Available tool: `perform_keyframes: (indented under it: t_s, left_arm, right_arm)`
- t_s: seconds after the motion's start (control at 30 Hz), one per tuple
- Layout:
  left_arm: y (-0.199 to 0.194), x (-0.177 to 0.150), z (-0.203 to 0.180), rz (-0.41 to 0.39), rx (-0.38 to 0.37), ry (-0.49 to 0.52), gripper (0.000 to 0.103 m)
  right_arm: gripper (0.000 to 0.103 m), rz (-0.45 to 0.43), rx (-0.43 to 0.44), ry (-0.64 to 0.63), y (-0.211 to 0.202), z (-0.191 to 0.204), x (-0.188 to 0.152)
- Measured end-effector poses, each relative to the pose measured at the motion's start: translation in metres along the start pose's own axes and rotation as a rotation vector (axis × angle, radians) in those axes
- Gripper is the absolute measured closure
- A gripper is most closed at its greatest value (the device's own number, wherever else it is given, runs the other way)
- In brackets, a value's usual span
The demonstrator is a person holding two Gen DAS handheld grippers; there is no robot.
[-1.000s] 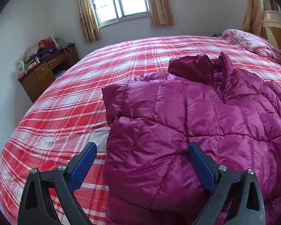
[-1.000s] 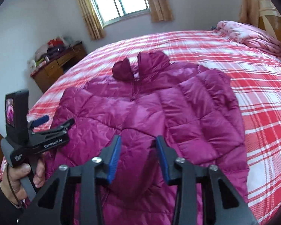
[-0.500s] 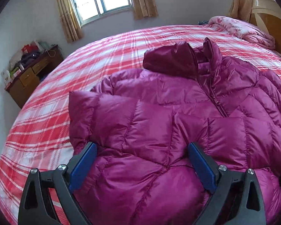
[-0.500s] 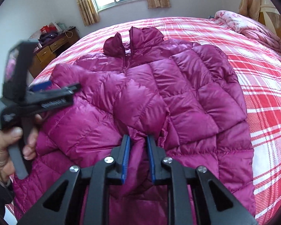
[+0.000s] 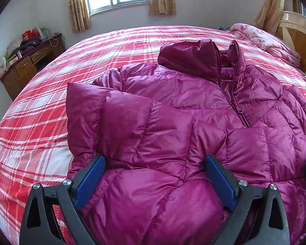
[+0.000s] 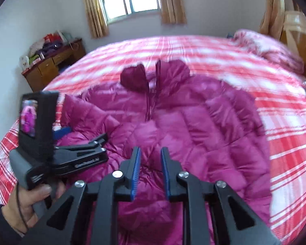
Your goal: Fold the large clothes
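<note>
a shiny magenta quilted down jacket (image 5: 173, 106) lies spread front-up on the bed with the red-and-white plaid cover (image 5: 51, 106), its collar toward the window and its zip partly done up. one sleeve is folded across the chest.

my left gripper (image 5: 155, 175) hangs low over the near part of the jacket, its blue-padded fingers (image 5: 90, 175) spread wide with the folded sleeve bulging between them, not pinched.

my right gripper (image 6: 151, 163) points at the jacket's lower middle. its fingers (image 6: 135, 171) stand narrow, having just been closing, and the padding shows in the gap between them. this view is blurred, so i cannot tell whether the pads press the fabric.

my left hand (image 6: 28, 206) grips the other tool's handle at the lower left.
</note>
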State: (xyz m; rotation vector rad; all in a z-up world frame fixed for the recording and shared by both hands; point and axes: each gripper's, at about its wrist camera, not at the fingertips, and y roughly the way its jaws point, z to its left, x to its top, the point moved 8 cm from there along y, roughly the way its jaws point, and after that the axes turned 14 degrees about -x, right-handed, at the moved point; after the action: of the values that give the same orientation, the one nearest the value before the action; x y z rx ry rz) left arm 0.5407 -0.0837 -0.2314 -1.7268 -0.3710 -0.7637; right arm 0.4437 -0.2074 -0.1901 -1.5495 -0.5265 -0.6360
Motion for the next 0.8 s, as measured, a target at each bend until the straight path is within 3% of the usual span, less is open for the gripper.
perform_keyframes:
  t_s: [0.1, 0.47, 0.7, 0.8]
  left_arm:
    - [0.000, 0.000, 0.002, -0.001, -0.005, -0.012, 0.004]
    - [0.006, -0.001, 0.003, 0.022, -0.012, -0.020, 0.002]
    - [-0.036, 0.017, 0.023, -0.132, -0.133, -0.097, 0.002]
    - [-0.037, 0.031, 0.037, -0.143, -0.165, -0.155, 0.002]
  right_arm:
    - [0.083, 0.015, -0.017, -0.004, 0.019, -0.003, -0.008]
    - [0.085, 0.004, -0.007, -0.015, 0.025, -0.004, -0.022]
    - [0.085, -0.014, -0.005, -0.009, 0.024, -0.003, -0.023]
    - [0.085, -0.021, -0.023, -0.024, 0.023, -0.001, -0.023]
